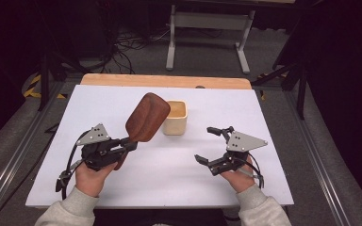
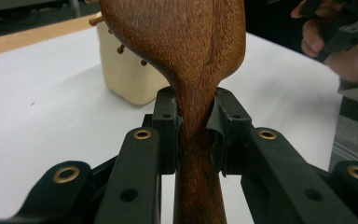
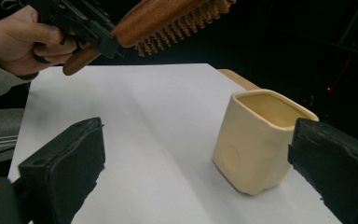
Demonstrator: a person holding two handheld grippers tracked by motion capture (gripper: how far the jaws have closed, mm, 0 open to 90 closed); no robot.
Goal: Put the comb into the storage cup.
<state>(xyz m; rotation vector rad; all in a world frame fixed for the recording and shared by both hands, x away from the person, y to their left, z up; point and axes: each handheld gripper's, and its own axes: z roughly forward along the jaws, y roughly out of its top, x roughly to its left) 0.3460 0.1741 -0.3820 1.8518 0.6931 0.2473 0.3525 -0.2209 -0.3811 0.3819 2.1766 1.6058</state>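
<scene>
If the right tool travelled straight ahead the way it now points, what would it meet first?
Probably the cream cup: it stands just ahead of the open right tool, toward one jaw, so depth permitting that jaw would touch it first.

Wooden hairbrush with smooth reddish-brown grain and wooden bristle pins; cream cup of matt, faintly dimpled ceramic; matt white table sheet over a pale wooden board; matt black plastic left gripper.

Left tongs clamp a wooden hairbrush raised beside the cream cup; right tongs hover spread over the white tabletop.
</scene>
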